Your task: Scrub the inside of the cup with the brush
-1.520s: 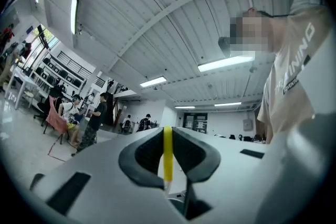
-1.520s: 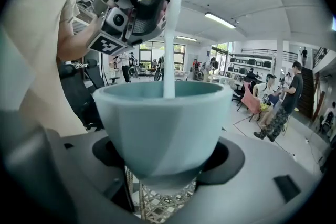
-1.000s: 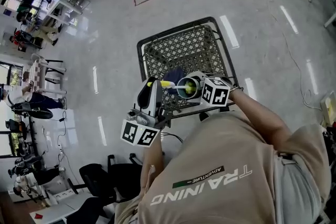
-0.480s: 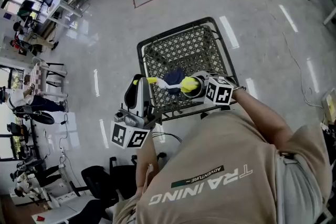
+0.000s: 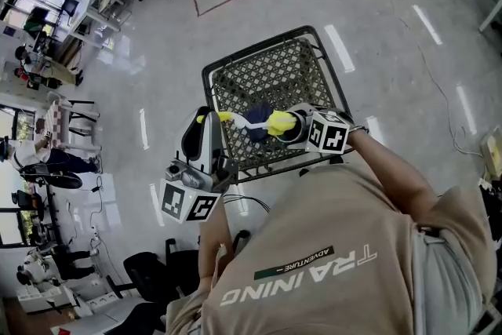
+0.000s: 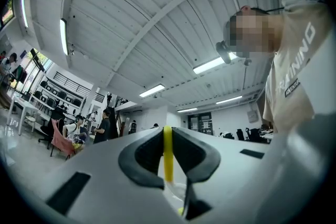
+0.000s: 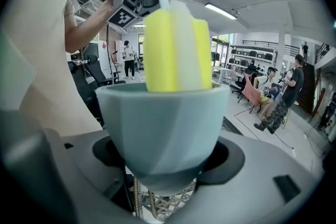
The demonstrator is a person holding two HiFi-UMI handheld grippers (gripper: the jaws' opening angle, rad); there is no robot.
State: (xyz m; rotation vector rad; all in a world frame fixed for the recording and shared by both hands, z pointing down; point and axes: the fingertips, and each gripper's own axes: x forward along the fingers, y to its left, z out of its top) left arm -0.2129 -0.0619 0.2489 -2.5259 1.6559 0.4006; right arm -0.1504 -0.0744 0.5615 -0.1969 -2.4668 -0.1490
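Our left claw [image 6: 167, 155] pinches the brush [image 7: 176, 50], right claw [image 5: 292, 127] clamps the cup [image 7: 157, 123], brush head within its rim, over mesh tabletop [image 5: 271, 71], glossy floor [image 5: 376, 4] around.

brush [image 7: 173, 44]: head's lower end hidden inside cup [image 7: 160, 123] | handle [image 6: 167, 161]: partly hidden within left claw [image 6: 167, 135]

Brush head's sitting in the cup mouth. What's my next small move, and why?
Probably push the brush deeper into the cup with the left gripper, then twist. Most of its yellow sponge head stands above the rim, so the lower walls and bottom look unreached.
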